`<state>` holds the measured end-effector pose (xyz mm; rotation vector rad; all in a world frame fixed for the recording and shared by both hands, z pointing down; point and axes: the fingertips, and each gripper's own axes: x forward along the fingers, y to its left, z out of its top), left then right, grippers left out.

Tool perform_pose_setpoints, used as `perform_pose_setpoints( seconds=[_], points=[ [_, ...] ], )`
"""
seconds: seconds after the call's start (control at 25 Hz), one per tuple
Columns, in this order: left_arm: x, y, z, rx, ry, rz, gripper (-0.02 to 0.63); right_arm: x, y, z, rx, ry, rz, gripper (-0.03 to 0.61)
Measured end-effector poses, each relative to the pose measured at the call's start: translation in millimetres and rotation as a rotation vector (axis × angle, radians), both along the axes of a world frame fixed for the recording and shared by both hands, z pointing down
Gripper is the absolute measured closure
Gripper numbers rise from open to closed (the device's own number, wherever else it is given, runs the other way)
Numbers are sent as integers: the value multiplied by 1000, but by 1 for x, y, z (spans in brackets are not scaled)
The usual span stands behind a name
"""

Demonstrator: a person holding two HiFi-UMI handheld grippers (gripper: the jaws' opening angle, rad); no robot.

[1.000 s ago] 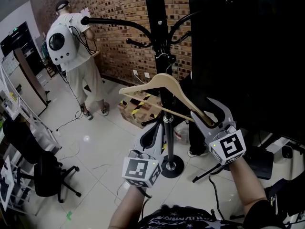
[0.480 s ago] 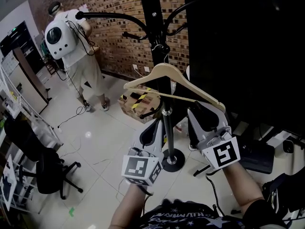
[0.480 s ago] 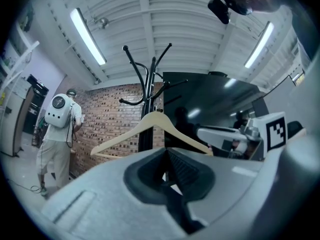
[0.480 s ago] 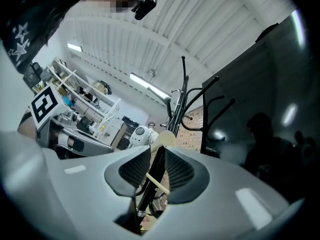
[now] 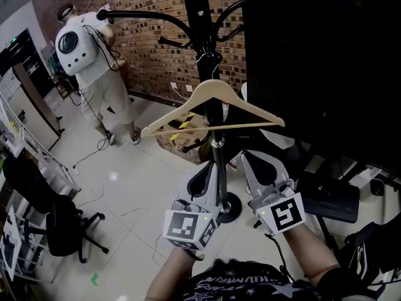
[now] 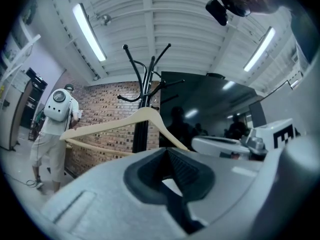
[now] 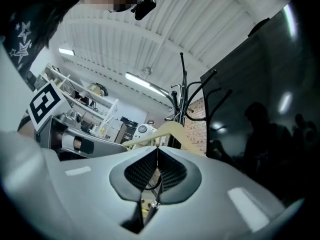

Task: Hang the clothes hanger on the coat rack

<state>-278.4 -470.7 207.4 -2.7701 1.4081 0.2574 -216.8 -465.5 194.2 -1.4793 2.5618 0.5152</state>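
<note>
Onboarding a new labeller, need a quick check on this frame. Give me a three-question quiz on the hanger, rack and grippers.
1. True or false: the right gripper holds the wooden hanger.
2. The wall behind the coat rack is: A brick, B tile, C glass?
3. Fill in: the left gripper's jaws are ____.
Key: 1 false, it hangs on the rack, free of both grippers; 2 A; 3 shut, empty.

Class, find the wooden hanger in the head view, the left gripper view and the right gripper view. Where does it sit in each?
Head view: wooden hanger at centre, slightly above the middle.
Left gripper view: left of centre, at mid-height.
Right gripper view: small, near the centre.
Shared landmark: black coat rack pole behind it.
</note>
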Motion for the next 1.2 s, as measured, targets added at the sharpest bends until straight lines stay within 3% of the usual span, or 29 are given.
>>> perform_pose_setpoints(
  seconds=[0.72, 1.2],
  points=[
    [13, 23, 50, -107, 16, 37, 609, -16, 18, 64, -150, 36, -39, 574],
    [7, 13, 57, -101, 22, 30, 609, -20, 12, 70, -177, 56, -46, 574]
  ],
)
